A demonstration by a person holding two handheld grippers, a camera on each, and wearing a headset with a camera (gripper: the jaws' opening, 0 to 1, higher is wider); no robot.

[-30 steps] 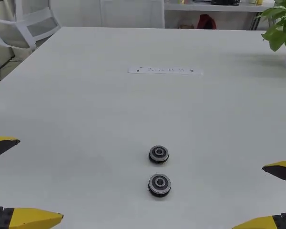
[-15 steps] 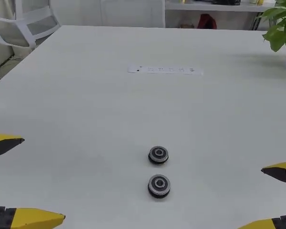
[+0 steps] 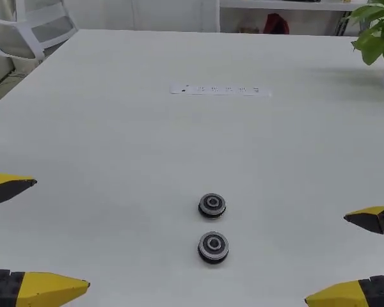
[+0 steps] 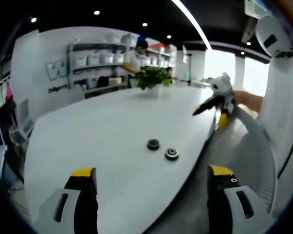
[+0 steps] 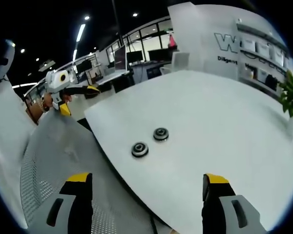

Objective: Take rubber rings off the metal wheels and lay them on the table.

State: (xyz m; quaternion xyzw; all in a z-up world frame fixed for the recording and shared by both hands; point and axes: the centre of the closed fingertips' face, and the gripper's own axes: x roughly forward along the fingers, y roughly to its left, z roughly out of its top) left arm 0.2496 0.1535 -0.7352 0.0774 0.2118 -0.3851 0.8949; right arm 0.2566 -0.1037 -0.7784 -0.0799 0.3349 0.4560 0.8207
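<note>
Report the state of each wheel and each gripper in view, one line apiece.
Near wheel: flat on the table, rubber ring on, untouched.
Far wheel: flat on the table, its ring on, apart from the other wheel.
Left gripper: jaws wide open, holding nothing.
Right gripper: jaws wide open, holding nothing.

Head view above table (image 3: 115, 128), gripper views low, seemingly opposite sides, sharing wheels (image 3: 212, 205)
</note>
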